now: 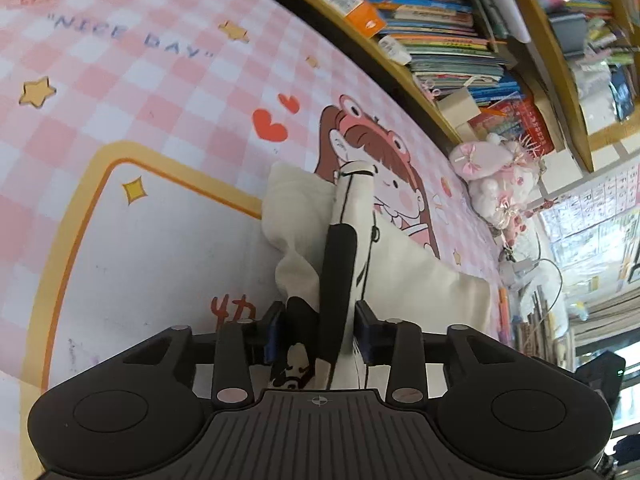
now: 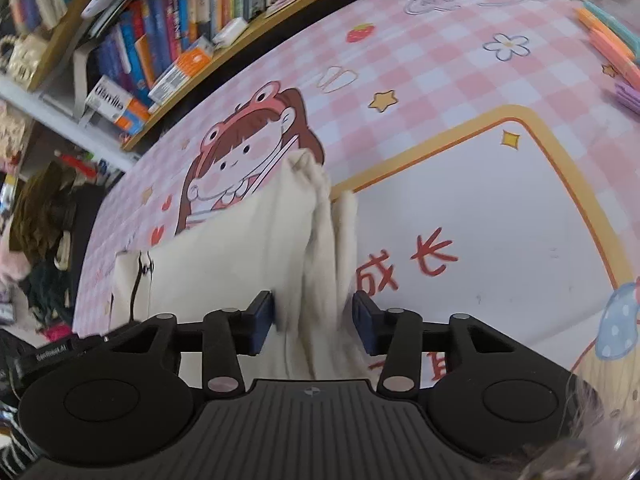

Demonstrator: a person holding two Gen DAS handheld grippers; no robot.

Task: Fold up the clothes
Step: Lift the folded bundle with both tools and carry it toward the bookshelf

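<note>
We see each gripper, left gripper (image 1: 318, 330) and right gripper (image 2: 314, 326), straddling the cream garment (image 2: 248, 248) above the bench (image 2: 480, 208), jaws part-open. We cannot tell whether the pads bite. If not, the bunched cloth could slip and spoil the fold.

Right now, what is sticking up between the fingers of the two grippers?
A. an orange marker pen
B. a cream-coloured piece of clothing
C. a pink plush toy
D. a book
B: cream-coloured cloth bunches up between the right gripper fingers, and the same garment, with black trim, stands between the left gripper fingers. The books, plush toy and marker pens lie off to the sides.
</note>
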